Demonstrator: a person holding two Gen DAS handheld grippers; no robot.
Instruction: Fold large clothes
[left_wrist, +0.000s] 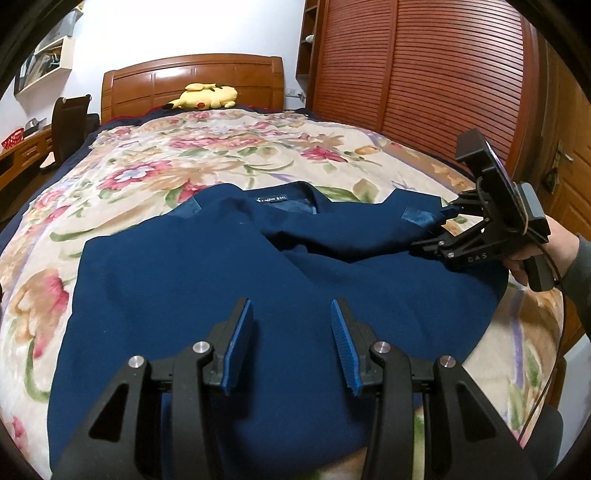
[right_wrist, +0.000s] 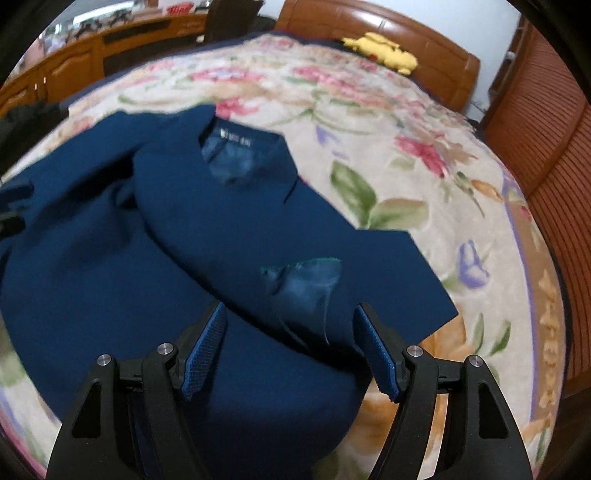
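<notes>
A large navy blue garment (left_wrist: 207, 280) lies spread on the bed, collar and label (left_wrist: 271, 199) toward the headboard, with folds across its upper part. My left gripper (left_wrist: 291, 314) is open and empty, hovering over the garment's lower middle. My right gripper (right_wrist: 290, 314) is open over the garment's right shoulder area (right_wrist: 258, 229), where a patch of shiny lining (right_wrist: 306, 284) shows. The right gripper also shows in the left wrist view (left_wrist: 448, 216) at the garment's right edge, held by a hand.
The bed has a floral blanket (left_wrist: 229, 151) and a wooden headboard (left_wrist: 192, 81) with a yellow plush toy (left_wrist: 205, 96) in front of it. A slatted wooden wardrobe (left_wrist: 417, 70) stands on the right. A desk and chair (left_wrist: 68, 125) stand on the left.
</notes>
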